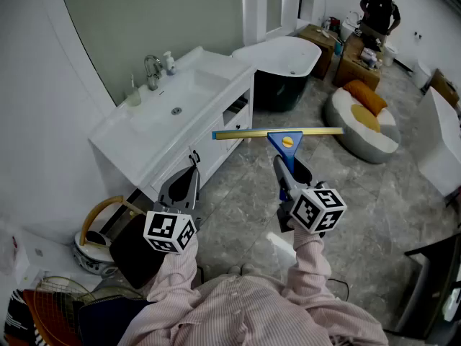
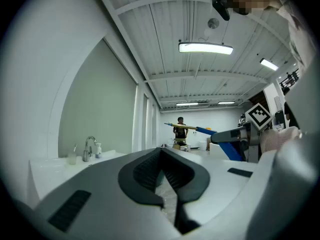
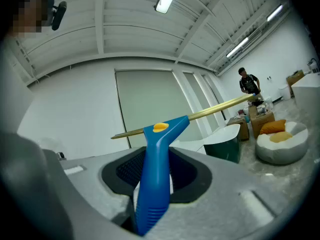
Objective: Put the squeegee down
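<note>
The squeegee [image 1: 287, 141] has a blue handle, a yellow button and a long brass-coloured blade held level in the air in front of the vanity. My right gripper [image 1: 289, 170] is shut on the handle, which stands upright between its pads [image 3: 131, 170] in the right gripper view, where the squeegee [image 3: 156, 169] fills the middle. My left gripper [image 1: 191, 166] hovers to the left by the vanity's front, shut with nothing between its jaws. In the left gripper view, my left gripper [image 2: 161, 152] points along the room, with the squeegee [image 2: 201, 130] and my right gripper [image 2: 234, 135] at the right.
A white vanity [image 1: 130, 139] with a sink and faucet [image 1: 152, 71] stands at the left. Behind it is a dark bathtub [image 1: 282, 63], then a beanbag [image 1: 364, 125] with orange cushions. A person [image 1: 379, 9] stands at the far back. A bowl and racket lie at lower left.
</note>
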Tool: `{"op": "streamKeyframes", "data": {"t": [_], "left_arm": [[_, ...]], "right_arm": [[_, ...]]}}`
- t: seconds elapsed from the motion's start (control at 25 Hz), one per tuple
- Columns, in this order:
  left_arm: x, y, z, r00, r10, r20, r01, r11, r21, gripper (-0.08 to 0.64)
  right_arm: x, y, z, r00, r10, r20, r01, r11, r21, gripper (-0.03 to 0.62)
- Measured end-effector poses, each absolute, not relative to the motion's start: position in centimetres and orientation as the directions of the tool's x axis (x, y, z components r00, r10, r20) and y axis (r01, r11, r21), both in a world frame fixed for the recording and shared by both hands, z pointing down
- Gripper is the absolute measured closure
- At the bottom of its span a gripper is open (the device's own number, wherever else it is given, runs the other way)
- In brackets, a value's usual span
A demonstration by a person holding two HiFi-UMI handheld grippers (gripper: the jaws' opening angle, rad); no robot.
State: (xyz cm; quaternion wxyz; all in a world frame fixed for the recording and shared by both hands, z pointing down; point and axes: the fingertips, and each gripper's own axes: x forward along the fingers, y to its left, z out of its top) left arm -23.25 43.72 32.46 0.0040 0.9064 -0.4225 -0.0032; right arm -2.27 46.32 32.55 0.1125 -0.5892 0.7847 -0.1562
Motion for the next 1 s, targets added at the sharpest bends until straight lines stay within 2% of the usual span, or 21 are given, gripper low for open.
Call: {"op": "streamKeyframes", "data": {"t": [0.44,1.0], "left_arm": [[-21.1,42.7,33.5,0.634,-0.773,0.010,-0.773,-0.634,0.027,0.561],[-18.3,36.3,35.2,0.644,-0.765,0.026,-0.765,-0.642,0.060,0.561]], "right_arm": [[-0.5,44.8,33.9,-0.294,-0.956,0.013,-0.871,0.263,-0.415,0.460],[0.6,38.6,35.7,-0.322,-0.946,0.041,-0.862,0.275,-0.425,0.459]]}}
